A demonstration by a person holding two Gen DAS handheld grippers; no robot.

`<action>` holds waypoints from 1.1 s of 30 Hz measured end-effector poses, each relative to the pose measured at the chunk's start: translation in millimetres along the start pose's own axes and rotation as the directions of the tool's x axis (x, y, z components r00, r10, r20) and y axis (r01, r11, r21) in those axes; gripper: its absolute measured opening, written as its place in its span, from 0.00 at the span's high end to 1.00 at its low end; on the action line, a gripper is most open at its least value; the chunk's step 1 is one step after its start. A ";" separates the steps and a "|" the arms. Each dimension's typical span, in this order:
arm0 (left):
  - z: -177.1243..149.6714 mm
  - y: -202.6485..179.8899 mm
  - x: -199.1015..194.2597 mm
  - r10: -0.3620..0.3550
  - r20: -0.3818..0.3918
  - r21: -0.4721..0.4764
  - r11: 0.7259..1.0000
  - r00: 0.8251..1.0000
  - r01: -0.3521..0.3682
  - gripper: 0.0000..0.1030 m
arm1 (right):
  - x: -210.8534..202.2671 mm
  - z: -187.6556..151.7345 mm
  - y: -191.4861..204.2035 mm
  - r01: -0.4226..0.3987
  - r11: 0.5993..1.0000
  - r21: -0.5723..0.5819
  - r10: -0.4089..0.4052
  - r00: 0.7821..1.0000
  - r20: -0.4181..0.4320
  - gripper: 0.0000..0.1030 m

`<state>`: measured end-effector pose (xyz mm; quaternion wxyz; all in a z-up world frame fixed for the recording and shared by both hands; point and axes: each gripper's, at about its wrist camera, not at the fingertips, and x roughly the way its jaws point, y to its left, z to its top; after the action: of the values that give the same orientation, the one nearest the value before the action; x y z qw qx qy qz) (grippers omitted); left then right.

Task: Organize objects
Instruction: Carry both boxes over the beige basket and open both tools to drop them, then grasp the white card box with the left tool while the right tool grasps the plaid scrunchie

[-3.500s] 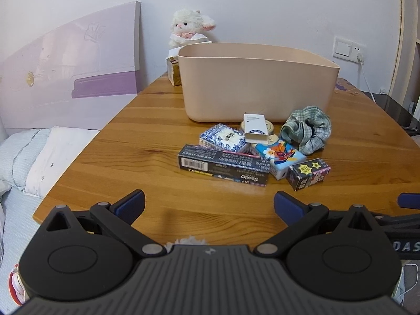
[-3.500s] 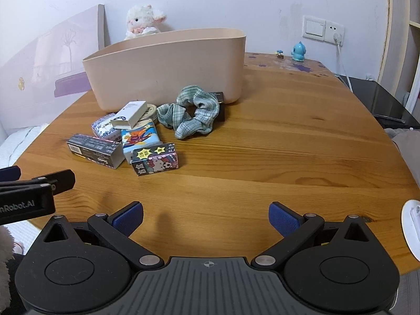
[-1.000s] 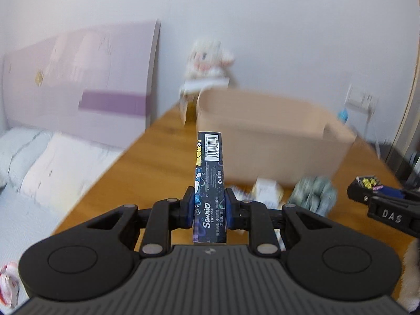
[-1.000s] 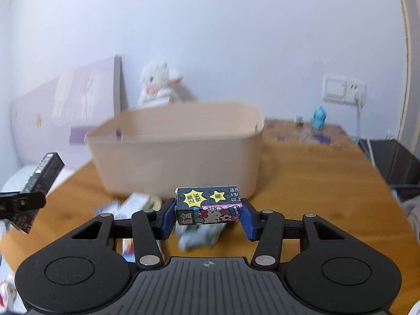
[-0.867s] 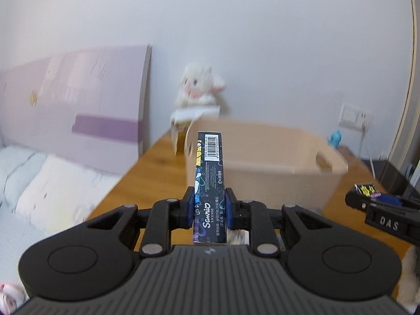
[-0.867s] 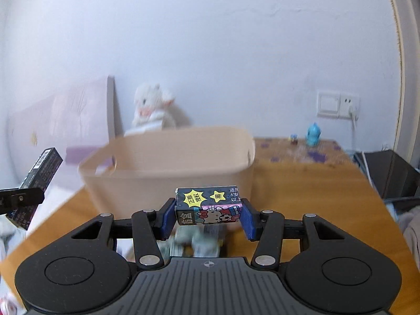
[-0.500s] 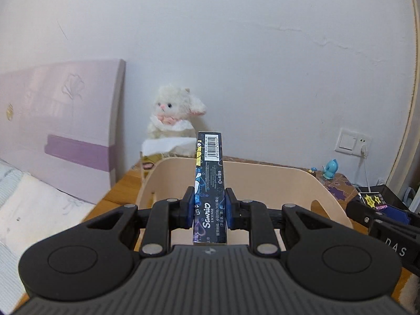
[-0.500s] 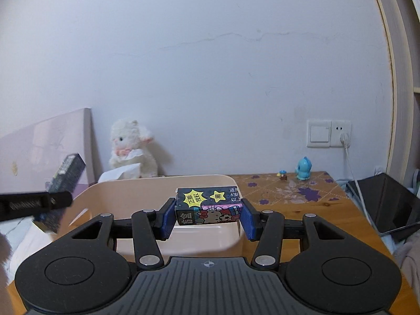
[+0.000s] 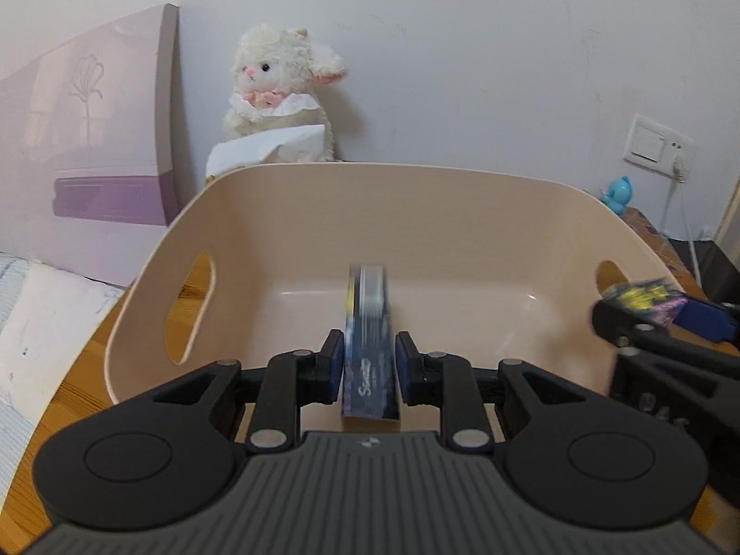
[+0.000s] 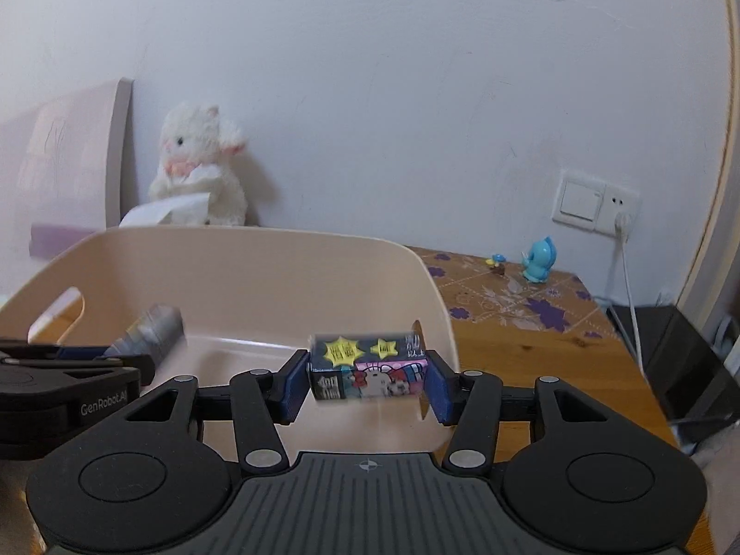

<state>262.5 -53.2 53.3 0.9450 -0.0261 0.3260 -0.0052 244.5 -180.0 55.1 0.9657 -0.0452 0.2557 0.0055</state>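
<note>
A beige plastic bin point(image 9: 277, 212) with handle slots stands on the wooden table; it also shows in the right wrist view point(image 10: 277, 259). My left gripper point(image 9: 368, 363) is over the bin, its pads slightly apart from the long dark Sanrio box point(image 9: 367, 323), which is blurred and tipping down into the bin. My right gripper point(image 10: 367, 381) is over the bin's right end; the small Hello Kitty box point(image 10: 367, 365) sits blurred between its pads, with a gap at each side. The Sanrio box also shows in the right wrist view point(image 10: 150, 328).
A white plush lamb point(image 9: 277, 88) sits behind the bin on a tissue box. A purple headboard point(image 9: 88, 138) leans at the left. A blue figurine point(image 10: 539, 263) and a wall socket point(image 10: 594, 203) with a cable are at the back right.
Both grippers have moved forward and down over the bin. The pads of both have parted, and both boxes are blurred and slipping downward.
</note>
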 end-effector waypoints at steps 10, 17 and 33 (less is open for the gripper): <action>6.6 13.7 -65.9 -0.029 0.131 -0.013 0.999 0.991 0.031 0.09 | -58.4 1.6 -18.6 -0.030 0.999 0.025 0.028 0.999 0.046 0.06; -23.5 21.3 -95.1 -0.007 0.100 0.006 1.000 0.995 0.006 0.07 | -89.2 -31.9 -19.7 -0.053 0.999 0.000 0.053 0.999 0.001 0.00; -76.5 6.6 -80.6 0.028 -0.051 0.111 0.994 0.998 -0.022 0.07 | -64.7 -97.8 -10.9 -0.137 0.990 0.017 0.137 0.969 -0.204 0.00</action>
<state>151.9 -47.9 42.4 0.9360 0.0303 0.3504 -0.0120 140.4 -198.8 3.4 0.9316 -0.0265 0.3562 0.0670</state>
